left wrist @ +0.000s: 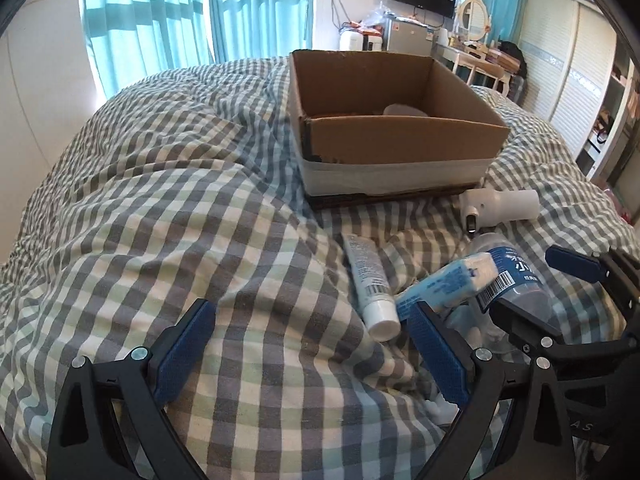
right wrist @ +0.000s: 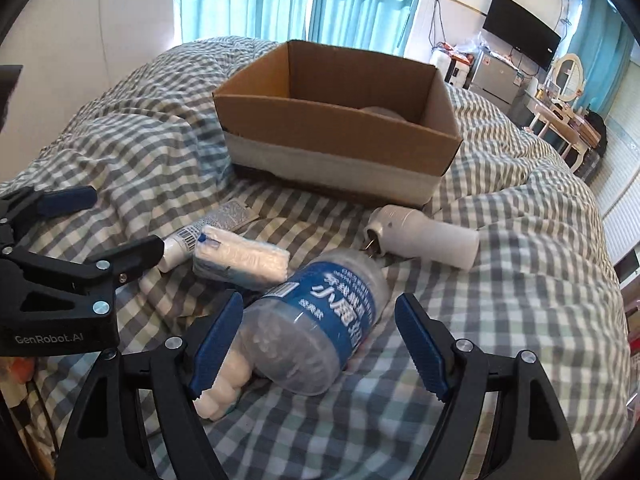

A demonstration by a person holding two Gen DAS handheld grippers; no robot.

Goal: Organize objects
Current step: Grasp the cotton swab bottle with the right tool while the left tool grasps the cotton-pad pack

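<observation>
An open cardboard box (left wrist: 404, 140) (right wrist: 336, 148) sits on the checked quilt with a pale round object inside. In front of it lie a white tube (left wrist: 370, 280) (right wrist: 208, 232), a blue-white soft pack (left wrist: 444, 280) (right wrist: 240, 260), a clear jar with a blue label (right wrist: 320, 316) (left wrist: 516, 280) and a white plug-in device (right wrist: 424, 236) (left wrist: 500, 206). My right gripper (right wrist: 320, 344) is open, its fingers on either side of the jar's near end. My left gripper (left wrist: 310, 344) is open and empty over the quilt, left of the tube.
Loose white cotton balls (right wrist: 218, 394) lie by my right gripper's left finger. The quilt (left wrist: 160, 208) is rumpled and bulges around the box. Teal curtains, a fridge, a TV and a dressing table stand beyond the bed.
</observation>
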